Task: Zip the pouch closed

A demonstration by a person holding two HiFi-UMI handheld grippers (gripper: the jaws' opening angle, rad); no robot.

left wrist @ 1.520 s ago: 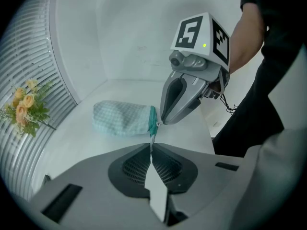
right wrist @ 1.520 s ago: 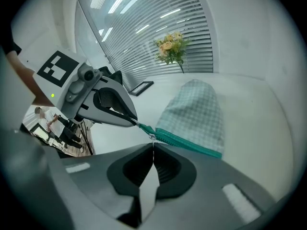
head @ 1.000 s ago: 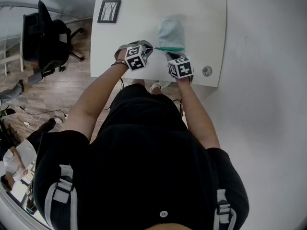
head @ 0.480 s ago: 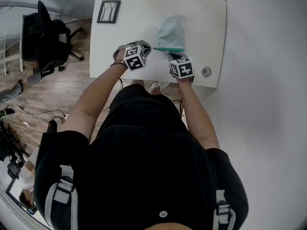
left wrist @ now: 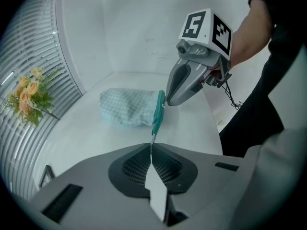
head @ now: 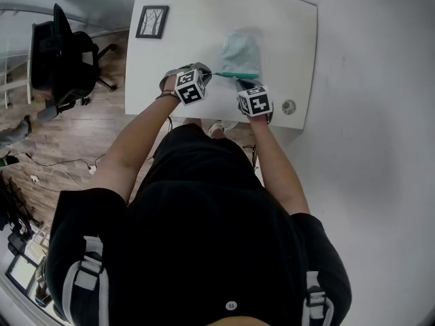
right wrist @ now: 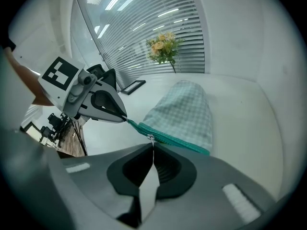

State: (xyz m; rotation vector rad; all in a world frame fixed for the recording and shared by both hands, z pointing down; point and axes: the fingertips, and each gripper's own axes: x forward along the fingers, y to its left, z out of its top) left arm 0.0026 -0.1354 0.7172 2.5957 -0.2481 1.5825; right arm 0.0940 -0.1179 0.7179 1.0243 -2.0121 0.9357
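— What is seen around the work?

— A white desk (head: 170, 60) is seen from above, with wooden floor (head: 102, 141) to its left and slatted blinds (right wrist: 144, 28) beyond it. One pouch (head: 241, 48), checked in pale blue-green, is laid near the desk's middle, with its teal zipper (head: 238, 75) turned toward the person.

— And what is counted?

— Two tools are counted. The left tool (left wrist: 151, 146) is closed on the zipper's left end. The right tool (right wrist: 153, 145) is closed on the small zipper pull (right wrist: 152, 138), partway along the teal band. One framed picture (head: 152, 22), one bunch of flowers (right wrist: 163, 47) and one round grommet (head: 289, 106) are also counted on the desk. One black office chair (head: 61, 56) is found on the floor.

— What is hidden or hard to make out?

— The flowers are cut off by the top edge of the head view. The tips of both tools are partly covered there by their marker cubes. Whether the zipper's teeth are joined or parted cannot be made out in any view. Part of the desk's near edge is hidden behind the person's arms.
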